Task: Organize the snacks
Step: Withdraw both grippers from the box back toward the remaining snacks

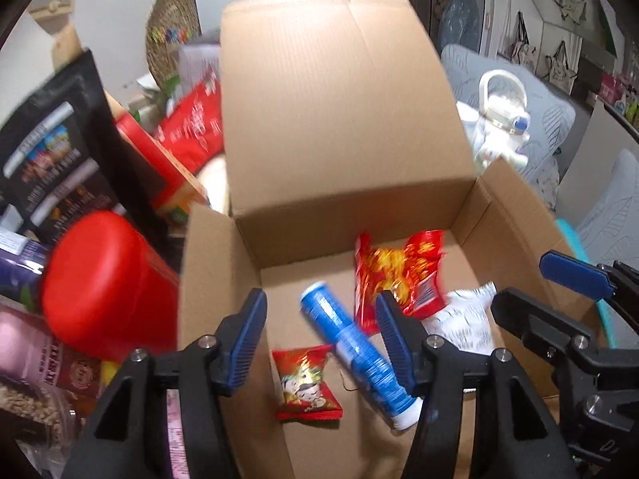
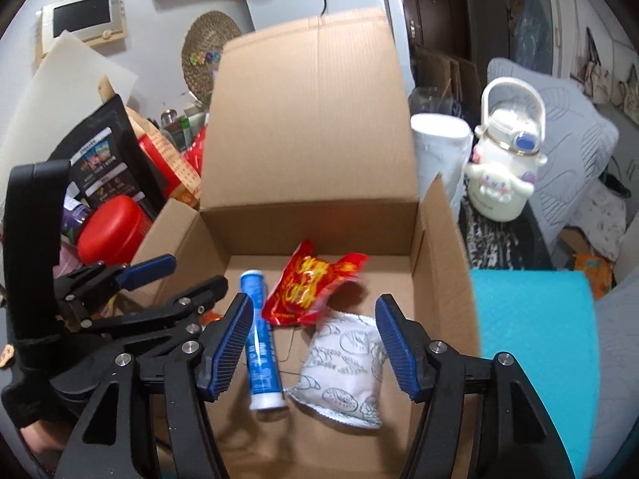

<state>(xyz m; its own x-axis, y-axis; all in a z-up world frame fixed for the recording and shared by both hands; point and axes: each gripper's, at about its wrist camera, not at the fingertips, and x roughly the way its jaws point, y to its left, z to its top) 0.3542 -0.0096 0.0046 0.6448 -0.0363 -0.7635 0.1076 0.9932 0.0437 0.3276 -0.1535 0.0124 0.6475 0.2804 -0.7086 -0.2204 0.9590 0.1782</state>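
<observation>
Item 1. Open brown corrugated cardboard box (image 1: 347, 127), rear flap standing upright, side flaps folded outward. It sits in front of me as the collecting place, flaps clear so I can reach in from above.

Item 2. Blue cylindrical tube with a white cap (image 1: 355, 353), lying on its side on the box floor, slanted, cap end nearest me.

Item 3. Crinkled red foil snack bag with yellow flame print (image 2: 309, 289), appearing tilted up off the floor beyond the tube; blurred, so whether it rests flat I cannot tell.

Item 4. White paper-look pouch printed with line-drawn pastries (image 2: 347, 363), on the floor just right of the tube, directly under my right fingers.

Item 5. Small red sweet wrapper with a cartoon face (image 1: 305, 383), flat on the floor left of the tube; seen only from the left wrist.

Item 6. My left gripper (image 1: 321, 341), blue pads spread wide, holding nothing, poised above the tube.

Item 7. My right gripper (image 2: 315, 343), likewise spread wide and empty, above the pouch.

Item 8. Stock awaiting sorting, left of the box: red round-lidded canister (image 1: 100, 283), black stand-up pouch (image 1: 56, 163), red packets behind. I judge one of these is next, since both hands are free.

Item 9. White cartoon-dog water bottle (image 2: 505, 163), right of the box, not a snack.
</observation>
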